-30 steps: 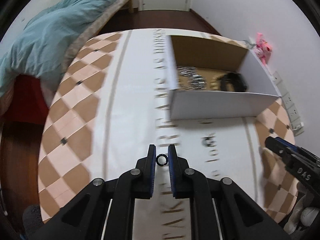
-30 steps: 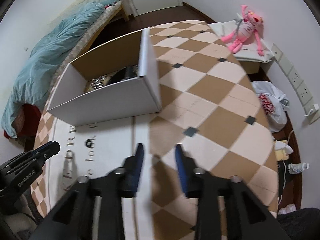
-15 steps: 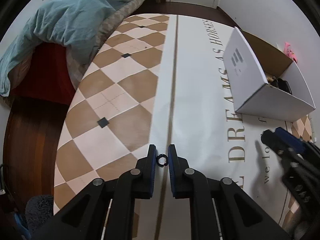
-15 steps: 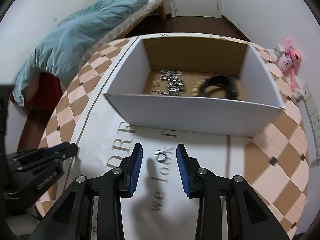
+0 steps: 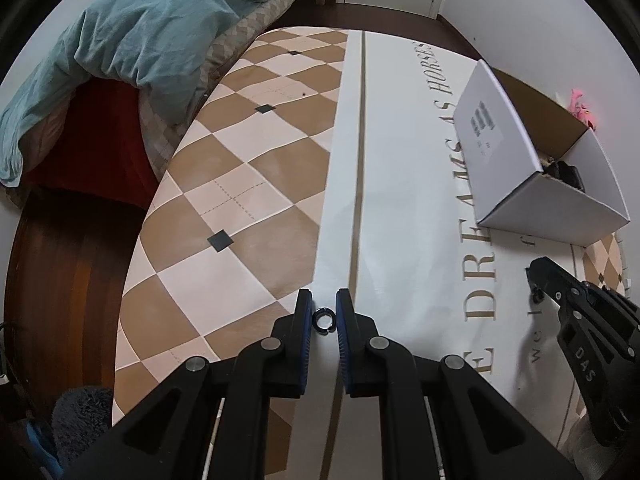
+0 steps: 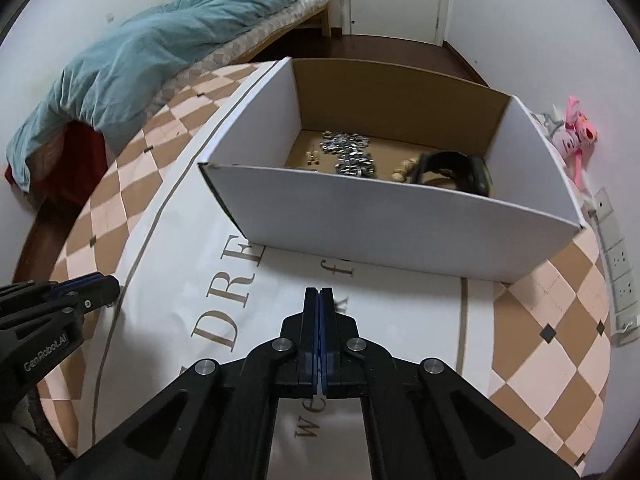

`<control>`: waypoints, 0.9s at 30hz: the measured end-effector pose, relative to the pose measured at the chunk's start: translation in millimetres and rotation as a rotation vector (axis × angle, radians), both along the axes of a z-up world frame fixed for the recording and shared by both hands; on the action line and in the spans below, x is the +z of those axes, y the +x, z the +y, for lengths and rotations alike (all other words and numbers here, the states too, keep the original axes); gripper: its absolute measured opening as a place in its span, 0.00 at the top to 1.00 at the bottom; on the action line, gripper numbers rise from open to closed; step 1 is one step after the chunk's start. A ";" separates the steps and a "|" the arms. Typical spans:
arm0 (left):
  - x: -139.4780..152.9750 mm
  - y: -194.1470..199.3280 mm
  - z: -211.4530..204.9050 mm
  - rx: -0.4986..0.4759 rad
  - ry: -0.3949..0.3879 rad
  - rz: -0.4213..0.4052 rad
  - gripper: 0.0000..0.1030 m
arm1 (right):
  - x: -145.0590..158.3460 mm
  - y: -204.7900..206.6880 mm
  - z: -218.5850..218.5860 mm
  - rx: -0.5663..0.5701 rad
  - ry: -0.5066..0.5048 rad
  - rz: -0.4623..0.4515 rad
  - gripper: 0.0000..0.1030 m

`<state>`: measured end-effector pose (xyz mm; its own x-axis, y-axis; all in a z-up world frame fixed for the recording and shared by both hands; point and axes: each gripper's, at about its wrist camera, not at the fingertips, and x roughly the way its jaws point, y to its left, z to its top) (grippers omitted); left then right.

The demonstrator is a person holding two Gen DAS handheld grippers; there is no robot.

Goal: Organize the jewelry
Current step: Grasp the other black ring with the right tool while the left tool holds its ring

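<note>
I see a small dark ring (image 5: 323, 319) pinched between the blue pads of the left gripper (image 5: 323, 312). The jaws stand narrowly apart, only as wide as the ring, and grip it at two opposite points on its rim. The ring is held above the tablecloth (image 5: 400, 184), over the seam between the white lettered band and the checkered area, well apart from the box (image 5: 516, 168).

Risk 1: the ring slips or twists out. Cause: the contact is two small points on a smooth round rim. I judge that a quick swing toward the box could rotate it free.

Risk 2: the ring lands outside the box. Cause: releasing before the pads pass over the near wall, which stands high.

Orientation: the ring's open face is toward the camera, so its hole axis runs roughly along the fingers. A small gap shows at the lower edge of the rim. A ring has no true long axis; its plane lies across the fingers.

The right gripper (image 6: 319, 304) has its pads pressed fully together. I cannot tell whether anything is caught between them. It hovers over the lettered band just before the box (image 6: 400, 216), which already contains a silver chain pile (image 6: 350, 154) and a dark bracelet (image 6: 452, 168).

Risk 3: the two grippers collide. Cause: both converge on the same opening.
</note>
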<state>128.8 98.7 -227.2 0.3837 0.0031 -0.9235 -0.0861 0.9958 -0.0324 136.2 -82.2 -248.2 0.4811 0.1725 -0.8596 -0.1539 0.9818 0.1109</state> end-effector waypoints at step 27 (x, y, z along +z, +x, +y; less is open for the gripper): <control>20.7 -6.4 -10.6 -0.019 -0.034 -0.019 0.91 | -4.6 -1.8 -1.8 0.062 0.021 0.074 0.62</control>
